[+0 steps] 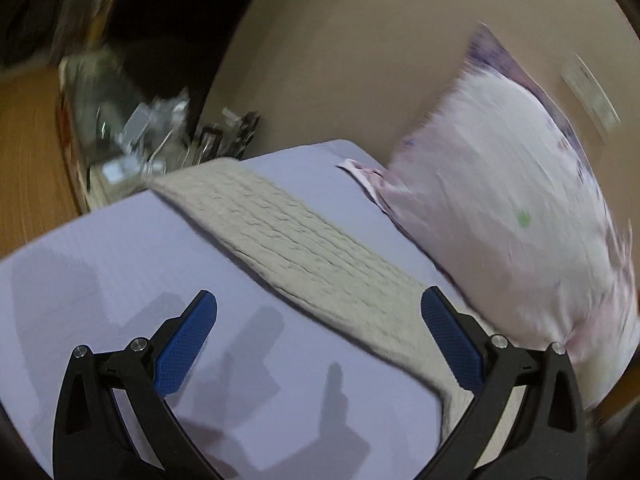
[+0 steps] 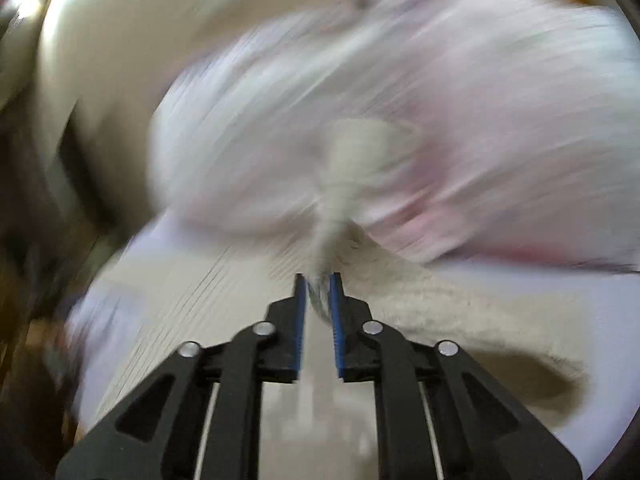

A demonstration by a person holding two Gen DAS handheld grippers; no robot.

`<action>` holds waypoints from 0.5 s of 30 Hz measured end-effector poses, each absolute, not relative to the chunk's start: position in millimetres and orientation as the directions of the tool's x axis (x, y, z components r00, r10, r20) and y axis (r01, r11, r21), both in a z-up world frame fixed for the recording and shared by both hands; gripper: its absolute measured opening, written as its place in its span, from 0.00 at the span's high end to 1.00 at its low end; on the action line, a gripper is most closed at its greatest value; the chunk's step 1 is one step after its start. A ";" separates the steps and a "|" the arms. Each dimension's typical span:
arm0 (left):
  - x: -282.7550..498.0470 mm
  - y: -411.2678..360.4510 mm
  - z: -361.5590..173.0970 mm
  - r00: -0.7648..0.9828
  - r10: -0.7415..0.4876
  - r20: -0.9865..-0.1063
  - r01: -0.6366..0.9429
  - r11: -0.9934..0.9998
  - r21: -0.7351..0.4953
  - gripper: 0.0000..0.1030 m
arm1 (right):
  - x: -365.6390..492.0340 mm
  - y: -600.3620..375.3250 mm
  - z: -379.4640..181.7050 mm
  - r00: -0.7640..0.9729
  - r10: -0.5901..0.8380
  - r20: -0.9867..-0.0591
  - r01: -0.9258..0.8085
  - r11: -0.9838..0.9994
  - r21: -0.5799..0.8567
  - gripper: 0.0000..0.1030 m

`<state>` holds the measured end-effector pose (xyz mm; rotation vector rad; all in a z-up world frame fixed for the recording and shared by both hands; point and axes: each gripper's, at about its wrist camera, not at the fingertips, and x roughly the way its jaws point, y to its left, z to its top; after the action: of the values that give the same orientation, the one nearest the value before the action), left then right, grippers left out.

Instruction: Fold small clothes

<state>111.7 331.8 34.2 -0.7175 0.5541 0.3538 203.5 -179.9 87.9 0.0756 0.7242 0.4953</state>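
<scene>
Presently: knit garment [image 1: 304,248], beige, cable-textured, lies diagonally across frame centre on lavender sheet [image 1: 120,248]. Soft, limp, light, likely stretchy; best taken at an edge or corner. Left gripper [image 1: 319,312] spread wide, empty. Right gripper [image 2: 319,280] pinches a bunched knit fold, lower centre.

No text, brand, number or sign can be read in either view. A pale label [image 1: 591,94] on the beige wall [image 1: 360,60] shows only smeared marks, and the right wrist view is too blurred for any lettering.
</scene>
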 end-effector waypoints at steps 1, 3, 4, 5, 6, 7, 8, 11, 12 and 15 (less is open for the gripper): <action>113.0 339.9 31.6 0.800 0.115 -0.590 -0.497 0.677 -0.543 0.01 | 200.6 -147.3 71.4 0.564 0.488 -0.666 -0.468 0.853 0.228 0.83; 116.9 352.6 27.4 0.793 0.117 -0.598 -0.520 0.643 -0.563 0.01 | 193.8 -132.5 63.8 0.550 0.494 -0.673 -0.498 0.841 0.210 0.68; 119.9 357.6 25.8 0.789 0.117 -0.603 -0.526 0.635 -0.566 0.04 | 188.6 -133.8 66.0 0.575 0.492 -0.654 -0.498 0.844 0.197 0.54; 123.6 362.1 23.9 0.785 0.115 -0.609 -0.533 0.627 -0.568 0.08 | 188.9 -140.5 69.6 0.601 0.481 -0.639 -0.486 0.854 0.186 0.44; 126.8 367.2 21.5 0.778 0.115 -0.617 -0.543 0.617 -0.570 0.09 | 184.3 -153.9 75.1 0.629 0.467 -0.622 -0.466 0.866 0.178 0.41; 131.6 374.7 17.2 0.769 0.110 -0.630 -0.557 0.600 -0.574 0.11 | 182.6 -167.9 80.3 0.659 0.448 -0.604 -0.437 0.882 0.176 0.39; 135.5 381.2 12.4 0.760 0.102 -0.641 -0.569 0.579 -0.583 0.14 | 168.5 -180.5 86.1 0.673 0.438 -0.596 -0.418 0.890 0.182 0.37; 139.4 394.0 10.2 0.762 0.116 -0.637 -0.583 0.551 -0.597 0.18 | 171.8 -218.8 83.4 0.701 0.394 -0.594 -0.341 0.917 0.205 0.34; 141.0 399.0 10.3 0.763 0.118 -0.635 -0.586 0.541 -0.604 0.18 | 168.0 -227.9 83.3 0.707 0.381 -0.596 -0.321 0.924 0.210 0.33; 143.3 413.2 9.6 0.768 0.131 -0.627 -0.596 0.504 -0.625 0.29 | 160.5 -253.9 80.3 0.714 0.360 -0.600 -0.267 0.933 0.242 0.32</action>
<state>143.3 413.2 9.6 -0.9491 0.5523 0.4670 160.5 -253.9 80.3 0.1409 0.6936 0.3487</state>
